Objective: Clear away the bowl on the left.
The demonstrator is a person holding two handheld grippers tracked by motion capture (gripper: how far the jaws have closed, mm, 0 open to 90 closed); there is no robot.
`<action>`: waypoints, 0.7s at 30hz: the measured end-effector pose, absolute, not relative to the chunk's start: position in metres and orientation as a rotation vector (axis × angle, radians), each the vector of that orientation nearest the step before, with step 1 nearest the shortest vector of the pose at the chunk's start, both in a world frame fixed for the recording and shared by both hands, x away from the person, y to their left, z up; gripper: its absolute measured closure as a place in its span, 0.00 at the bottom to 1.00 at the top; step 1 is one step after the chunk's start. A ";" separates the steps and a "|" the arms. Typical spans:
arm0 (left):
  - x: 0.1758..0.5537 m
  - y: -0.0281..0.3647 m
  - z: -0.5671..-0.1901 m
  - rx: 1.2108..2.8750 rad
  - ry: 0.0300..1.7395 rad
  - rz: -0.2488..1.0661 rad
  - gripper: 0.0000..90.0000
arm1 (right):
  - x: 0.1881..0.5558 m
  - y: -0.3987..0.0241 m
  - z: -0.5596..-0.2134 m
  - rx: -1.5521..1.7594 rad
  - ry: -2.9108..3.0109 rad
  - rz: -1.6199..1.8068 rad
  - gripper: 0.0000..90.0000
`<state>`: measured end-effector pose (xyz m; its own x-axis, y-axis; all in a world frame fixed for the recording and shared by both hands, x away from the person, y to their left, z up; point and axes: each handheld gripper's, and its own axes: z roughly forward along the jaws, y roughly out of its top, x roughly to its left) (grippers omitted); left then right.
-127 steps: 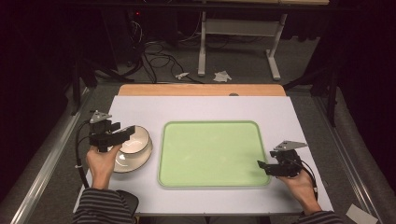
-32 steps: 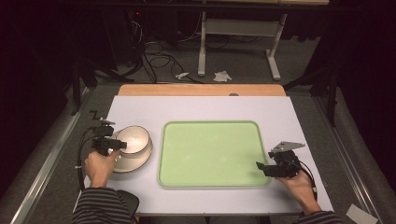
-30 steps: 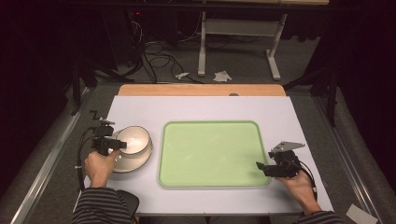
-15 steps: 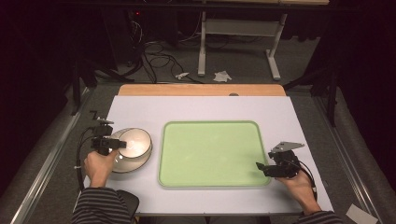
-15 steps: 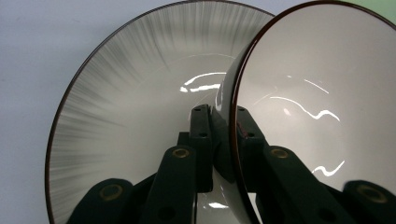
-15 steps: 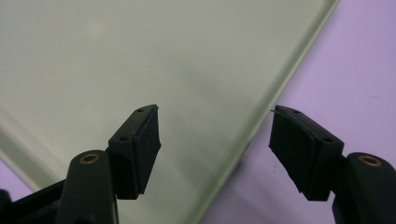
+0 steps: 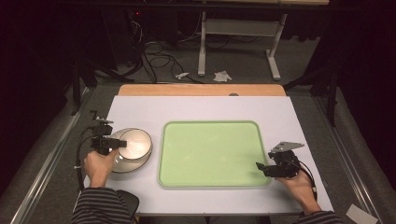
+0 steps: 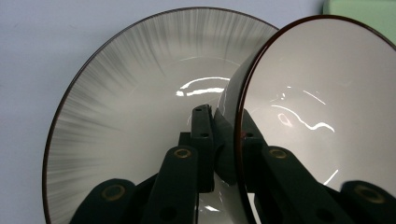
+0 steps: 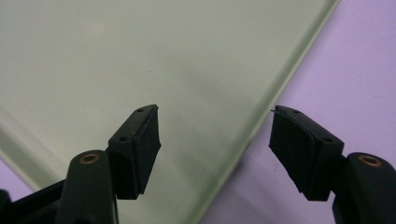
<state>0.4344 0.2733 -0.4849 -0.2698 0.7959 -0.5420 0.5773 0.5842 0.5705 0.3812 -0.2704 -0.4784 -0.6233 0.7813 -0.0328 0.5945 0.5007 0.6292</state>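
Near the left edge of the surface [image 7: 140,109], the left tool [image 8: 223,140] has just clamped onto the rim of a bowl [image 8: 322,107], which sits tilted in a larger bowl [image 8: 135,107]. The right tool [image 9: 215,140] hangs released over the tray's [image 7: 210,149] corner near the front right.

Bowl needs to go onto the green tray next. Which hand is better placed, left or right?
Left. The left gripper has its fingers clamped on the bowl rim, above the plate. The right gripper is open beside the tray edge, across the table.

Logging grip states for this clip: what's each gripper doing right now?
Left gripper: shut on the bowl rim.
Right gripper: open, holding nothing.
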 end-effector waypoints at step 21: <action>0.430 0.271 -0.479 1.116 1.940 0.354 0.91 | 0.381 -0.270 -0.478 1.150 2.442 0.832 0.38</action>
<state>0.4305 0.2706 -0.4785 -0.2427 0.8115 -0.5316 0.5718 0.5623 0.5973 0.3812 -0.2705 -0.4783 -0.6269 0.7783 -0.0353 0.5949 0.5075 0.6233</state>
